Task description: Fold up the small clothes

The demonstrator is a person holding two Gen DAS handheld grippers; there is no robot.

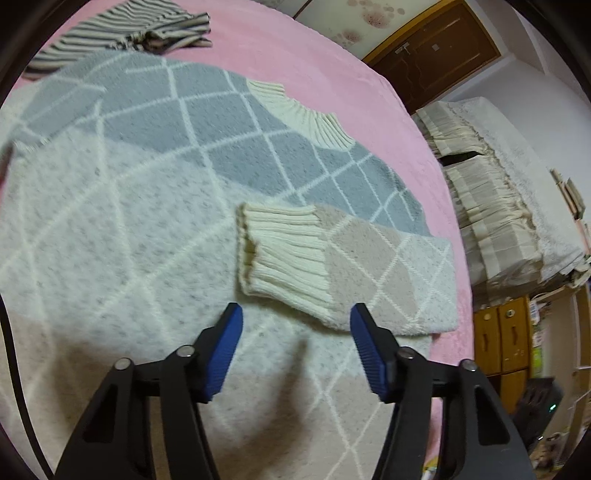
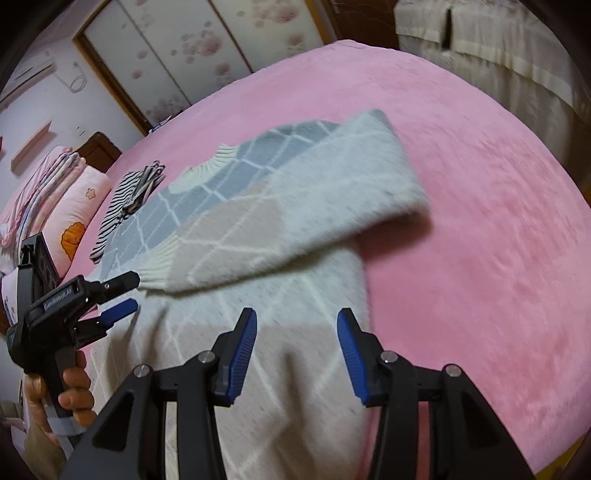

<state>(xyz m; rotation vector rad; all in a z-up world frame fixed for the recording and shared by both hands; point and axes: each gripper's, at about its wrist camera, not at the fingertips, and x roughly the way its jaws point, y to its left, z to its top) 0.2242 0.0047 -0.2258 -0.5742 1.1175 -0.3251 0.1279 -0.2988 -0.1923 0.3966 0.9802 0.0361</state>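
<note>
The left gripper (image 1: pixel 295 314) has its jaws partly open over the fuzzy white, grey and beige diamond-patterned sweater (image 1: pixel 122 236), holding nothing. The right gripper (image 2: pixel 295 321) does too. The sweater lies on the pink bed (image 2: pixel 480 221), one sleeve (image 1: pixel 354 266) folded across.

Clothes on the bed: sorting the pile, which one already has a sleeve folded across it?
The diamond-patterned sweater: its cuffed sleeve lies across the body. The striped garment beside its collar is crumpled.

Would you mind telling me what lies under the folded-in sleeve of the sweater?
The sleeve lies across the sweater body, on the pink blanket. The knit directly beneath it is covered.
</note>
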